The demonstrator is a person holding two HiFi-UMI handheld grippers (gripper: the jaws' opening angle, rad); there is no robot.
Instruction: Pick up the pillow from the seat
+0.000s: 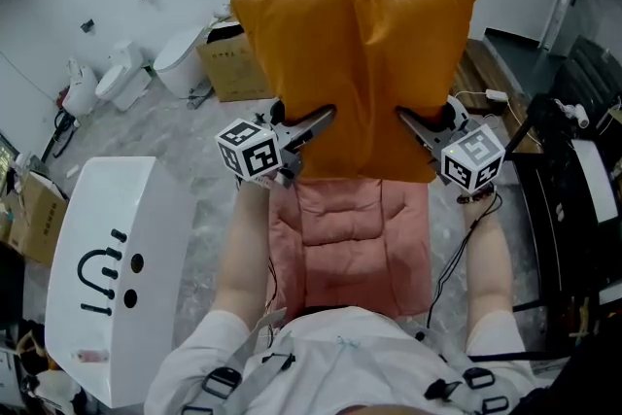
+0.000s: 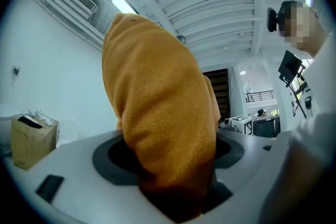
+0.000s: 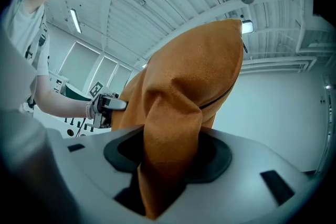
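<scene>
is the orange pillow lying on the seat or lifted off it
Lifted off: the pillow is held upright, its lower edge pinched by the left gripper and right gripper, above the pink seat cushion.

Left gripper grips the pillow at its lower left; right gripper grips its lower right. Both point forward.

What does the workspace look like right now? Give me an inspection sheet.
Surface: pink padded seat, showing below the pillow.
Job's things: orange pillow, held upright over the seat.
Clutter: cardboard box on the floor beyond.
Grippers: left gripper and right gripper each clamped on the pillow's fabric.
Cables: black cable hangs from the right gripper.
Surroundings: white panel with face marks at left.
</scene>
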